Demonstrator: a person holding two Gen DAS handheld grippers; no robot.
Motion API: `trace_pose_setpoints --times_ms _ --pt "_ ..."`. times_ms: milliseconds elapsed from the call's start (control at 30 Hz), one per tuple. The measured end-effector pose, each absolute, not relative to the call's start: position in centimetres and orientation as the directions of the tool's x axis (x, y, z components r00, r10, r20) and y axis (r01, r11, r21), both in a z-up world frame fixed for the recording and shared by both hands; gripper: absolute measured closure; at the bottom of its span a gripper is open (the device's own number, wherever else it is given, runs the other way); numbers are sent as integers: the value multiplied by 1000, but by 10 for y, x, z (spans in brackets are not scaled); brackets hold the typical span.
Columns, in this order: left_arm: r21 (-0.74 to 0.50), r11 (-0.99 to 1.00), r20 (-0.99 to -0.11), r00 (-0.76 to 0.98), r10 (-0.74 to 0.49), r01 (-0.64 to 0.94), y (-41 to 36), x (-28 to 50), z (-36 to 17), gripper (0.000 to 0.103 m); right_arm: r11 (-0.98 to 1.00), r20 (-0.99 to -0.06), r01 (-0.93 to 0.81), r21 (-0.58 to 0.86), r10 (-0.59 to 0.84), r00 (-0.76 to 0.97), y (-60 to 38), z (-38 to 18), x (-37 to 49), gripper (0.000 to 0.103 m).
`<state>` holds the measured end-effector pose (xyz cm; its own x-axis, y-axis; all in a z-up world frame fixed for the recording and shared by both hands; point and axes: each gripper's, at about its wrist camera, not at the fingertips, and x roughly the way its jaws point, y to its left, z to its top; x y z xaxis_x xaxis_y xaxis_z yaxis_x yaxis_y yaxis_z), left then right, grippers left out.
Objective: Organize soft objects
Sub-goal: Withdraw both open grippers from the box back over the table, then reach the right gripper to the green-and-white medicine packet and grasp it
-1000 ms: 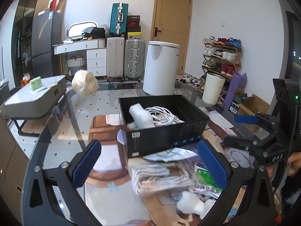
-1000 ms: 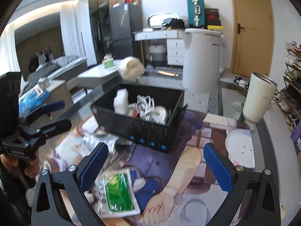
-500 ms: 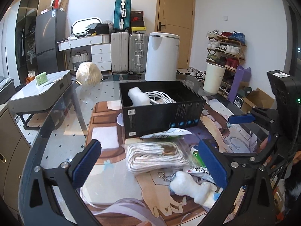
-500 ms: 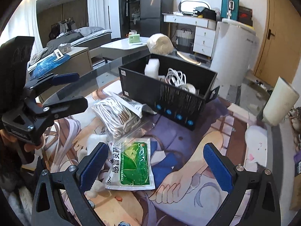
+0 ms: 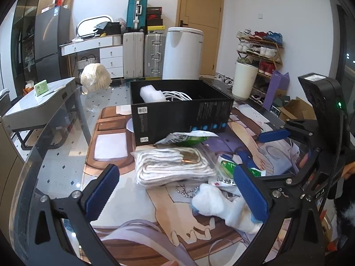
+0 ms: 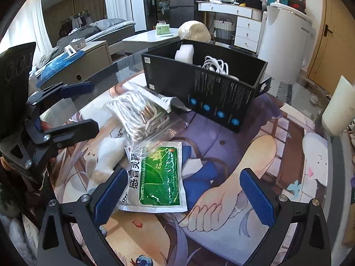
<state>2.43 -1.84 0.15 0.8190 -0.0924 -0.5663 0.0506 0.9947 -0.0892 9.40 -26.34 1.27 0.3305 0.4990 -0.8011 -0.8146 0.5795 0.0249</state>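
The black box [image 5: 182, 110] ahead of both grippers is already holding a white cable coil [image 5: 177, 94] and a foam piece [image 5: 152, 94]. Both the left gripper [image 5: 177, 192] and right gripper [image 6: 183, 196] are hovering spread and empty. A bagged rope bundle [image 5: 175, 167], a green sachet [image 6: 158, 177] and a white plush toy [image 5: 224, 206] are lying between the fingers, waiting to be boxed.

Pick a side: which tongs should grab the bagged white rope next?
Left, probably. The left tongs are open and face the bagged white rope squarely. The right tongs, also open, frame the green sachet; the rope lies farther off.
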Motion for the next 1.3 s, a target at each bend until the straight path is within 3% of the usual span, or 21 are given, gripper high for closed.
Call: trace_pose_setpoints --times_ms 267,733,1300 --pt "-109 991 -571 812 -122 72 -16 22 -1 0 559 -812 -827 60 510 285 -255 4 92 1" --pt "-83 990 -583 801 -138 110 -24 21 -5 0 615 -846 -789 3 422 326 -253 -8 99 1" --pt "-91 988 -581 799 -156 126 -24 21 -4 0 619 -834 -785 14 440 332 -232 -10 101 1"
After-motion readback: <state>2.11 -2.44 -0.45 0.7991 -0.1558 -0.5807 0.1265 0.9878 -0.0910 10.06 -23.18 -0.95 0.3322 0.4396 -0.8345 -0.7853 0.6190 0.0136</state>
